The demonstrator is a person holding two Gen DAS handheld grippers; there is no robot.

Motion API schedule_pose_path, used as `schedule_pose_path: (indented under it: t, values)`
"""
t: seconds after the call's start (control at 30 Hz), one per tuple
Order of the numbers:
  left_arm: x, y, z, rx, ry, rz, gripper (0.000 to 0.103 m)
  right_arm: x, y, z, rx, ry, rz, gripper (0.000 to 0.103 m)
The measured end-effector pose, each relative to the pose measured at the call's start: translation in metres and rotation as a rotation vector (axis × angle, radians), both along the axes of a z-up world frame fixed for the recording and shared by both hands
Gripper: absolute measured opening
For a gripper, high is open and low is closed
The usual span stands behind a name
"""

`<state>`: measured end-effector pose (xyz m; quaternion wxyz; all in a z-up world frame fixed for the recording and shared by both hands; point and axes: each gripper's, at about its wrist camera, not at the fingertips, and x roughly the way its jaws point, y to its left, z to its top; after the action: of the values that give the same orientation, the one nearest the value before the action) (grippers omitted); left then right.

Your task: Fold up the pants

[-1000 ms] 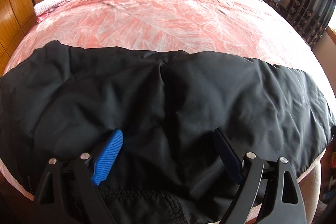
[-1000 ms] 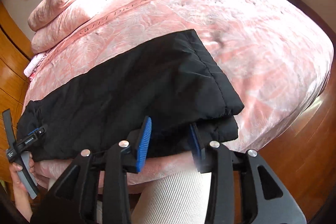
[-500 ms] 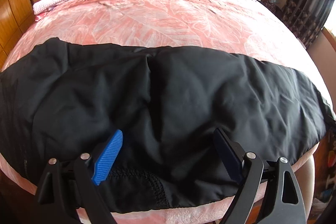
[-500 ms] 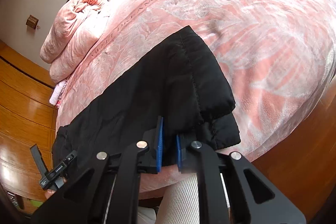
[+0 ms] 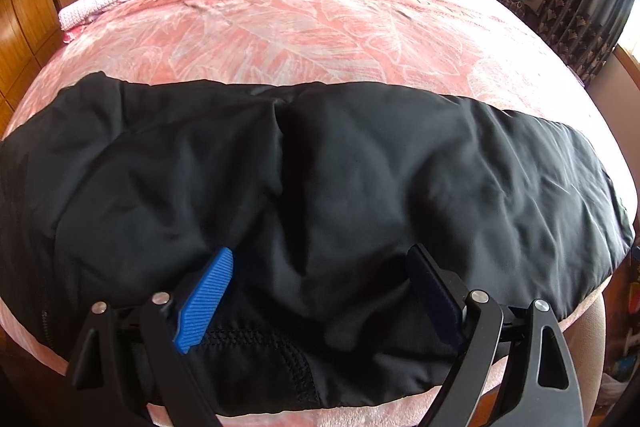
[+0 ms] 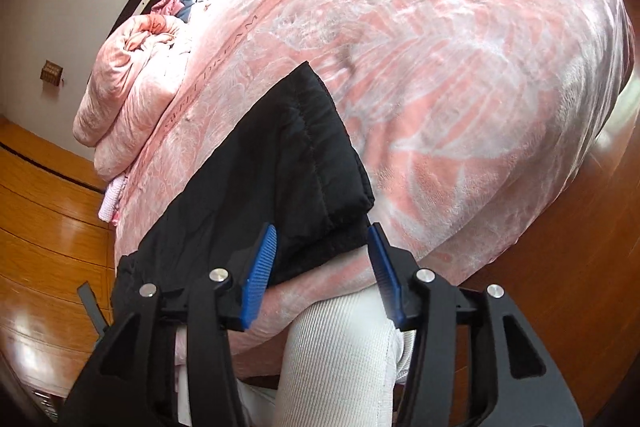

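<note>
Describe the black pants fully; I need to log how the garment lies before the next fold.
The black pants look padded, with a slightly shiny shell and stitched hems. They lie lengthwise along the pink blanket's near edge, legs stacked, cuffs offset. The open left gripper straddles the waist end. The right gripper is opening around the cuffs.

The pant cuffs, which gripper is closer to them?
Right. The right gripper straddles the cuffs, jaws opening. The left gripper hovers open over the pants' other end.

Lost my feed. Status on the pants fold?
Left gripper open over pants. Right gripper jaws opening at the cuff end. Bed beyond bare.
</note>
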<state>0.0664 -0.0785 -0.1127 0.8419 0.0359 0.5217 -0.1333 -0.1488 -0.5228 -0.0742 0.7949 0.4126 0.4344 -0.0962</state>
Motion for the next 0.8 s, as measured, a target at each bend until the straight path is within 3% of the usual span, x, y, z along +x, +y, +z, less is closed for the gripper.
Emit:
schedule_pose_path:
  t: [0.23,0.4,0.5,0.57,0.73,0.8]
  values:
    - [-0.001,-0.005,0.000,0.019,-0.003,-0.012,0.091,-0.005,-0.001,-0.024,0.053,-0.002,-0.022,0.046]
    - [0.000,-0.005,-0.001,0.017,0.003,-0.006,0.092,0.008,0.002,-0.028,0.022,-0.006,-0.008,0.033]
    - [0.000,-0.006,-0.002,0.018,0.003,-0.005,0.094,0.013,0.004,-0.017,-0.028,-0.038,0.005,0.014]
    - [0.000,-0.007,-0.002,0.016,-0.002,-0.002,0.094,0.016,0.001,-0.003,-0.028,-0.090,0.011,0.010]
    - [0.001,-0.015,0.000,0.002,-0.024,0.000,0.094,0.035,0.002,0.051,-0.150,-0.229,0.069,0.008]
    - [0.000,-0.015,0.000,-0.009,-0.036,0.008,0.094,0.040,-0.001,0.058,-0.184,-0.234,0.073,0.007]
